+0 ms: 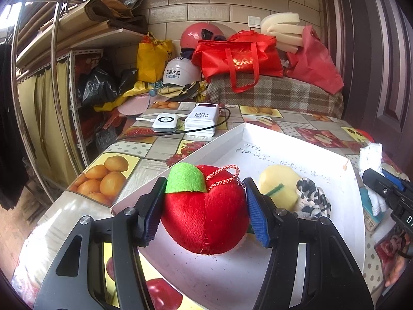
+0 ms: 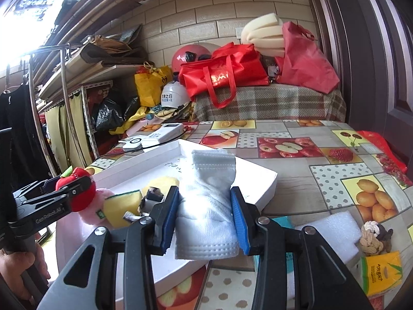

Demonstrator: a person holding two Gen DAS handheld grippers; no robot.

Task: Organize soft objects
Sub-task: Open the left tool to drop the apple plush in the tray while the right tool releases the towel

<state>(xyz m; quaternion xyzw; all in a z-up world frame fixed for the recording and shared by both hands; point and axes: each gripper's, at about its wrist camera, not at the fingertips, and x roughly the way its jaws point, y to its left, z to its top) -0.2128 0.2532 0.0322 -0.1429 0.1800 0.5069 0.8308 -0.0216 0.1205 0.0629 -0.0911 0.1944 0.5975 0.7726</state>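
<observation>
My left gripper (image 1: 205,208) is shut on a red plush apple (image 1: 204,219) with a green felt leaf, held low over the near corner of a white tray (image 1: 296,144). In the tray lie a yellow sponge (image 1: 278,188) and a black-and-white cloth piece (image 1: 313,201). My right gripper (image 2: 205,217) is shut on a rolled white towel (image 2: 206,201) above the tray's right edge (image 2: 268,183). The right wrist view also shows the apple (image 2: 80,191) in the left gripper, a pink plush (image 2: 87,214) under it, and the sponge (image 2: 121,206).
Two white power banks (image 1: 201,121) with a cable lie beyond the tray on the fruit-print tablecloth (image 2: 309,155). A white foam block (image 2: 333,230), a rope knot toy (image 2: 374,237) and a yellow tissue pack (image 2: 382,271) sit right of the tray. Bags and helmets pile behind.
</observation>
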